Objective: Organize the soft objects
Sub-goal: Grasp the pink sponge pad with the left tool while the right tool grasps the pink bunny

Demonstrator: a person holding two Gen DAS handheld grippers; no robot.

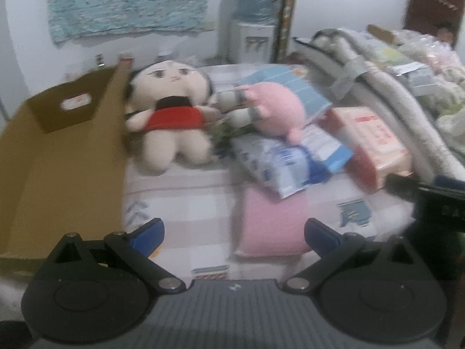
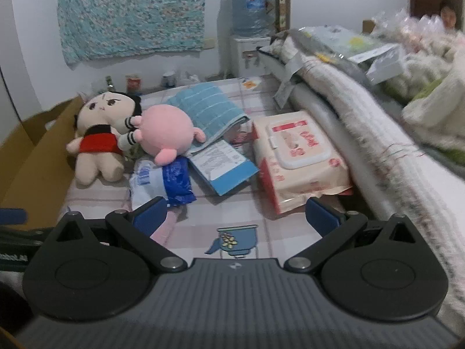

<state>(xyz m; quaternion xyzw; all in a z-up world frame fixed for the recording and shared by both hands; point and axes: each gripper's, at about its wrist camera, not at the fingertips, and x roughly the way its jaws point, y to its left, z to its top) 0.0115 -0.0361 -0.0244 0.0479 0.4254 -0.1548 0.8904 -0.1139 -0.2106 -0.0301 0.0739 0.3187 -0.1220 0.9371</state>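
Observation:
A doll in a red top (image 1: 171,110) (image 2: 98,133) lies on the checked bedsheet (image 1: 186,203) beside a round pink plush (image 1: 276,110) (image 2: 167,131). Under the plush sit a folded blue towel (image 2: 209,107), a blue-and-white soft pack (image 1: 273,165) (image 2: 162,183) and a blue booklet (image 2: 223,165). A wet-wipes pack (image 1: 375,142) (image 2: 299,160) lies to the right. A pink cloth (image 1: 270,224) lies just ahead of my left gripper (image 1: 234,237), which is open and empty. My right gripper (image 2: 235,218) is open too, short of the wipes.
An open cardboard box (image 1: 58,160) (image 2: 32,157) stands at the left edge of the bed. Rolled blankets and piled bags (image 2: 363,101) line the right side. A water dispenser (image 2: 250,29) stands by the far wall. The other gripper (image 1: 430,200) shows at the right of the left wrist view.

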